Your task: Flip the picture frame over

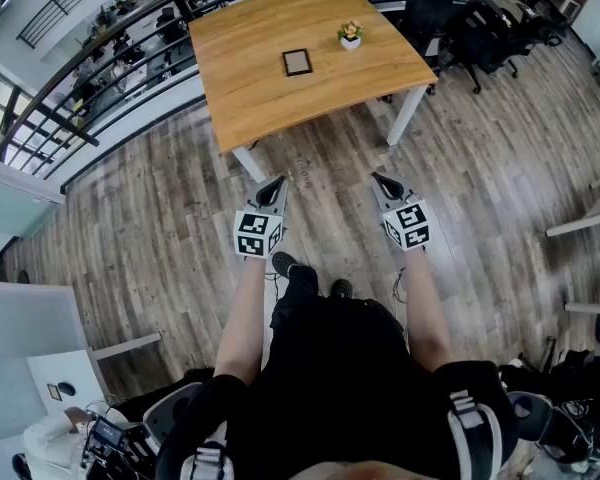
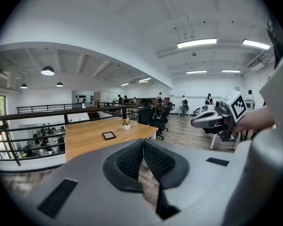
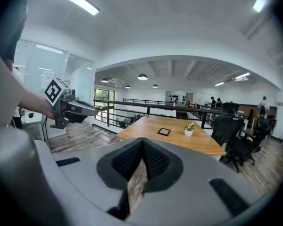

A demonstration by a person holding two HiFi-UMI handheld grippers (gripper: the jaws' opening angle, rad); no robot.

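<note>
Approaching only; nothing grasped. Well short of the light wooden tabletop (image 1: 250,98) with left gripper (image 1: 275,186) and right gripper (image 1: 382,180), both pinched together and empty. Flat near that tabletop's middle: small dark-rimmed rectangular picture frame (image 1: 297,62). Next, likely: stepping up, opening, catching a frame edge.

I read no word, number or brand anywhere; the white cubes (image 1: 259,234) on my left gripper (image 1: 277,181) and right gripper (image 1: 379,177) bear only black square patterns.
</note>
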